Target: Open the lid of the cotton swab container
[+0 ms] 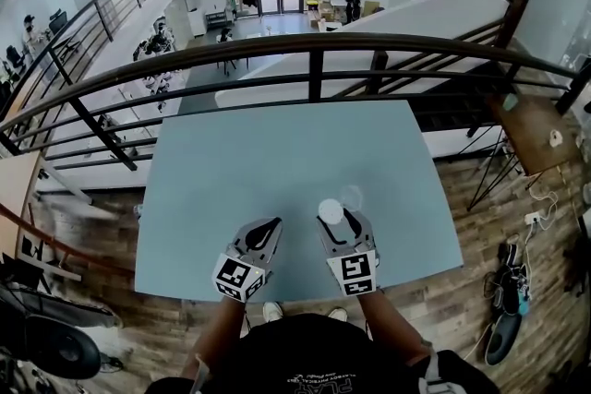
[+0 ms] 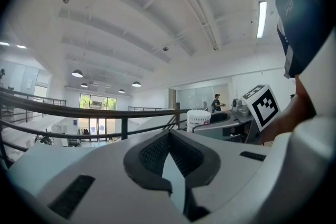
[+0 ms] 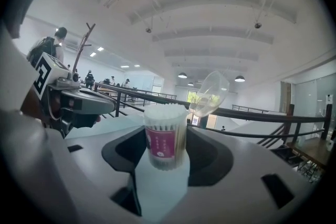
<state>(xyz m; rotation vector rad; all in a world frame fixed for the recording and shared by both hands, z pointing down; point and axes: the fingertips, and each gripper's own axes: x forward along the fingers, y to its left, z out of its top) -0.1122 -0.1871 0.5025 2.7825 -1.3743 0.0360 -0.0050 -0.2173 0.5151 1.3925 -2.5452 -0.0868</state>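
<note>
The cotton swab container [image 3: 165,136] is a clear tube with a pink label, full of white swabs, standing upright on the light blue table [image 1: 277,171]. Its clear lid [image 3: 209,94] is swung up and tilts to the right of the rim. My right gripper [image 3: 166,155] is shut on the container's body, a pad on each side. In the head view the container [image 1: 330,212] shows at the tips of the right gripper [image 1: 332,221]. My left gripper [image 1: 271,226] rests to its left, shut with nothing in it [image 2: 169,135]. The left gripper view shows the container [image 2: 198,119] off to the right.
A dark metal railing [image 1: 314,46] runs just past the table's far edge, with a drop to a lower floor behind it. A wooden side table [image 1: 536,129] stands at the right. Cables and shoes lie on the wooden floor [image 1: 512,291]. The person's body is at the table's near edge.
</note>
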